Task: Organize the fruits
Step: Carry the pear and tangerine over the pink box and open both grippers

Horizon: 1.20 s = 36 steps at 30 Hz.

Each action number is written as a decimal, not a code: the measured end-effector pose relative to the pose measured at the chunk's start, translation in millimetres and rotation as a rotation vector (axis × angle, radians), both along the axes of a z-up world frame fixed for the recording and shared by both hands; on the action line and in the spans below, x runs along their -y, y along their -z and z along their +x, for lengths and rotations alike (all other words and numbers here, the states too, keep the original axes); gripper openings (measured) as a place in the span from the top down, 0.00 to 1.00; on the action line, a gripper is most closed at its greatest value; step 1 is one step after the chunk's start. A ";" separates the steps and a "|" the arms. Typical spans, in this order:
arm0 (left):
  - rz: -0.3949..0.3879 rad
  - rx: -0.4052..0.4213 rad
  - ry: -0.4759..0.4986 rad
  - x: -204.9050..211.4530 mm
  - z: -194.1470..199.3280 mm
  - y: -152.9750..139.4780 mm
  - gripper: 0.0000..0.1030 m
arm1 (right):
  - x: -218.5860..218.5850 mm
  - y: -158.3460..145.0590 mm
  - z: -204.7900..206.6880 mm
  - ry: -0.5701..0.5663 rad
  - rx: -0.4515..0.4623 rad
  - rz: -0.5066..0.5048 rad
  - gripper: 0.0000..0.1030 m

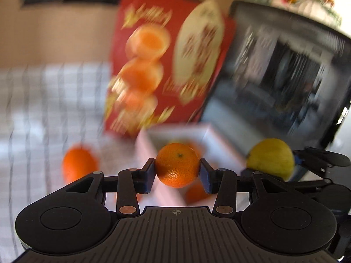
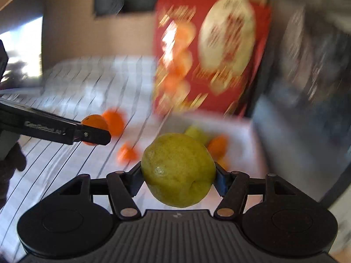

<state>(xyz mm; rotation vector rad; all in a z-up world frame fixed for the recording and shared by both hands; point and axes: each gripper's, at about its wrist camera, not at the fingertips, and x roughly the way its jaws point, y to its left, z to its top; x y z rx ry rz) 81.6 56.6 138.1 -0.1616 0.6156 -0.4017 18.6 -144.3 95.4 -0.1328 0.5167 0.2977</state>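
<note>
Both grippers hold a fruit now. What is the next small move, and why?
Probably lower the left gripper and release its orange into the white box just beyond it. The box already seems to hold blurred oranges. The right gripper grips a lemon close by, so it should likely wait to avoid crowding.

The left gripper (image 1: 177, 172) is matte black: two rounded housings at the lower corners of the frame, each with a circular inset, flanking a ribbed plate stamped with a small crosshair mark. Jointed links carry copper-coloured rivets and silver pins; the fingers (image 1: 149, 172) have dark blue pads. The right gripper (image 2: 178, 176) matches it, with white lettering on one arm
</note>
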 end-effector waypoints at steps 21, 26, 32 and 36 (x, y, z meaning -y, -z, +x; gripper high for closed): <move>0.066 -0.163 0.007 75.3 71.8 67.8 0.54 | 54.6 3.8 120.7 0.046 -0.087 0.053 0.38; 0.059 -0.087 -0.038 55.2 43.4 55.3 0.54 | 51.1 15.4 134.7 0.060 -0.130 0.044 0.38; 0.012 -0.109 -0.145 20.7 10.7 53.3 0.54 | 29.2 40.9 148.4 0.046 -0.201 -0.005 0.38; 0.004 -0.196 -0.174 -2.2 -6.8 70.3 0.55 | 10.2 61.3 156.3 0.040 -0.261 -0.031 0.39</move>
